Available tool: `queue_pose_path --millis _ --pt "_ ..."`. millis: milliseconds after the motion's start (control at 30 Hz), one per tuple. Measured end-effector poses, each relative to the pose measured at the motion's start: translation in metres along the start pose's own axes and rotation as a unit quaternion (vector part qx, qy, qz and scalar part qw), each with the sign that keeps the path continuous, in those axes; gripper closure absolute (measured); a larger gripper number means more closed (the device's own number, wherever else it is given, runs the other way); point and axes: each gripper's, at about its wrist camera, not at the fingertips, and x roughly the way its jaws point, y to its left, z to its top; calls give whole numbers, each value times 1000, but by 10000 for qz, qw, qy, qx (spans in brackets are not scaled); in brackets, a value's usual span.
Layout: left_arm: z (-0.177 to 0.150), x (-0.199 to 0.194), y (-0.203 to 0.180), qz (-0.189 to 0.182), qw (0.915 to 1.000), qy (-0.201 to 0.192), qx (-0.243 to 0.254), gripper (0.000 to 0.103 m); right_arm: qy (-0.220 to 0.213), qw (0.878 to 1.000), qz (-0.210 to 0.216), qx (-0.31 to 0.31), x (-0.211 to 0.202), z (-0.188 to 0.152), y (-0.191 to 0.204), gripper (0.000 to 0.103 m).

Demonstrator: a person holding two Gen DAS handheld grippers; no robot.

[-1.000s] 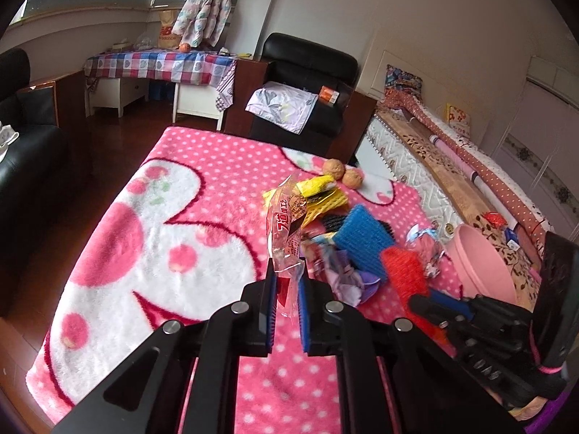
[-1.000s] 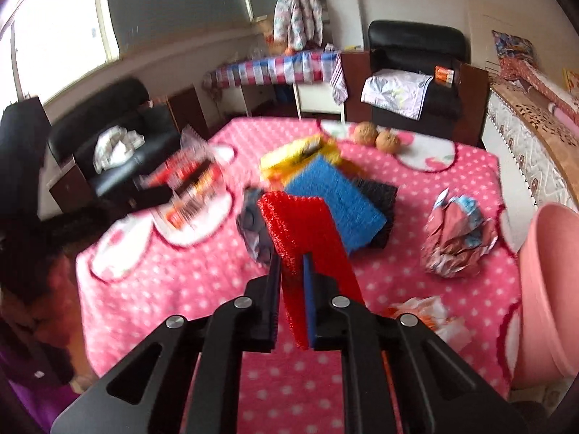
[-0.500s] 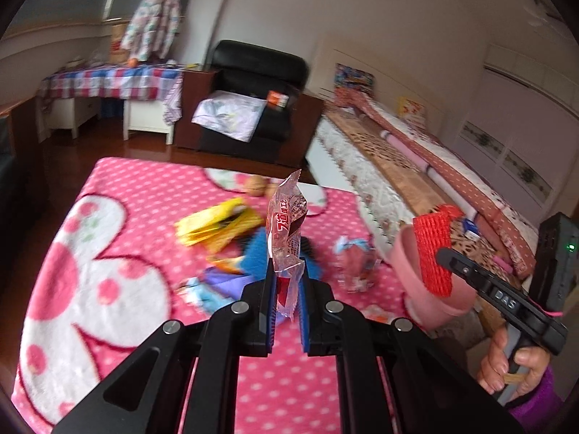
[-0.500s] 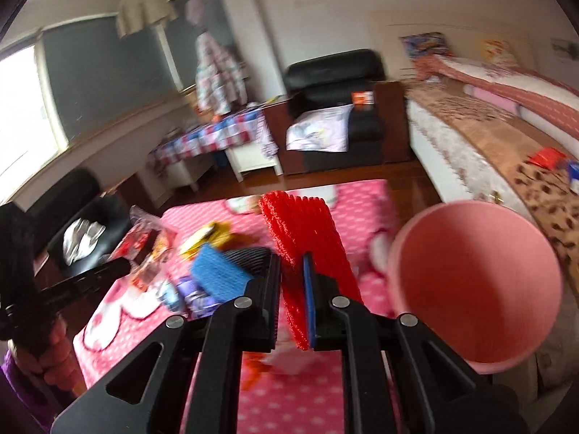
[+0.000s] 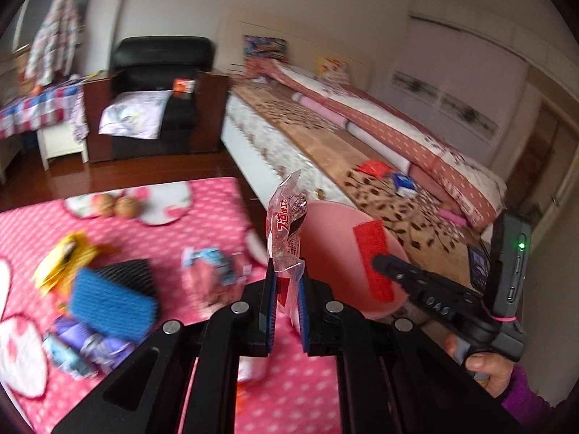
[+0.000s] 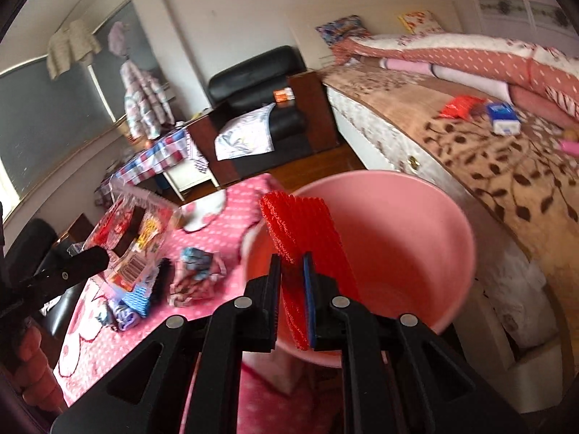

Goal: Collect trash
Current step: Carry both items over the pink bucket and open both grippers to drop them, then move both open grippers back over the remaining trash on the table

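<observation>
My left gripper (image 5: 286, 285) is shut on a clear red-printed snack wrapper (image 5: 286, 228) and holds it upright, just left of the pink bucket (image 5: 325, 238). My right gripper (image 6: 292, 271) is shut on a red foam net (image 6: 300, 228) and holds it over the mouth of the bucket (image 6: 416, 224). The right gripper with the net (image 5: 372, 256) also shows in the left wrist view, over the bucket. The left gripper's wrapper (image 6: 137, 238) shows at the left of the right wrist view.
On the pink dotted blanket (image 5: 202, 209) lie a blue foam net (image 5: 112, 307), a black net (image 5: 134, 271), a yellow wrapper (image 5: 61, 256), a crumpled wrapper (image 5: 213, 267) and two walnuts (image 5: 115, 206). A bed (image 6: 488, 144) stands right of the bucket.
Both grippers have swung right from the trash pile to the bucket. The red net is now over the bucket's mouth, and the wrapper is beside the rim.
</observation>
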Motion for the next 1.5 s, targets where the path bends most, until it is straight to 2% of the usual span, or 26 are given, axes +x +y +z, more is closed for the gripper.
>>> queue_pose_path --millis 200,400,633,767,867,933,1033,1167,1500 --pt "9 45 -32 -132 9993 279 221 94 92 9997 -37 207 9 2 -22 91" --pt "11 79 -38 -96 9985 508 195 94 140 9997 -79 166 14 2 -30 91" --pt "9 101 -34 -85 9975 706 4 94 261 9993 -185 185 21 4 -37 91" --pt "8 106 -32 -99 9971 754 -63 93 277 9990 -297 171 23 5 -37 91" --pt "10 105 -30 -110 9969 770 -93 87 328 9986 -368 214 25 7 -37 91" --pt "12 104 -30 -116 9970 768 -69 75 367 9981 -377 321 28 8 -39 90" --pt "16 99 -28 -105 9976 685 -34 64 407 9973 -418 441 30 9 -40 85" --pt "20 94 -26 -118 9979 641 29 62 482 9969 -424 461 33 8 -38 75" --pt "24 81 -8 -120 9982 576 -113 61 460 9973 -437 382 31 3 -16 73"
